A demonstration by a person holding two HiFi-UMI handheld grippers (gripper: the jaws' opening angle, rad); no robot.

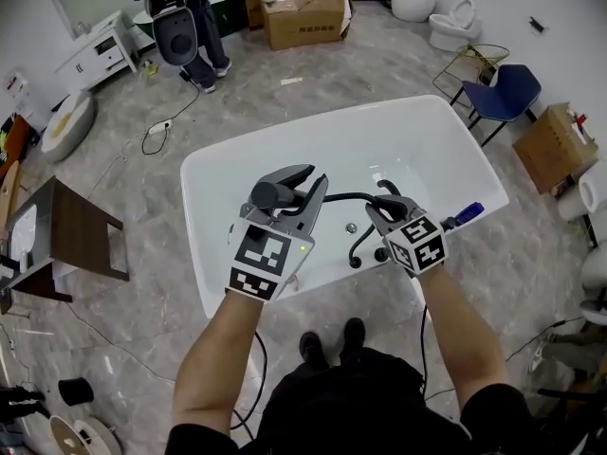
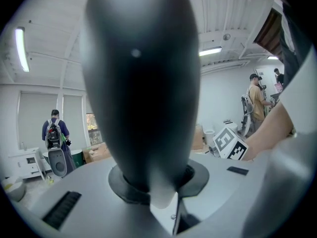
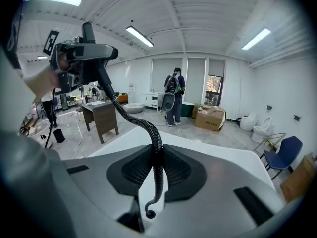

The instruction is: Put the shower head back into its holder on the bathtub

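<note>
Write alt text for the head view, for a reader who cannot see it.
Seen from above, a person stands at a white bathtub, the left gripper shut on a dark shower head and the right gripper shut on its black ribbed hose, both held over the tub. Cardboard boxes, a blue chair and toilets stand beyond.

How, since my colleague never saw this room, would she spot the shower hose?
Find the white bathtub mid-floor. Above it, the hose runs from the shower head in the left tool to the right tool, which pinches it. It alone is black and ribbed; the floor cables are thin and smooth.
</note>
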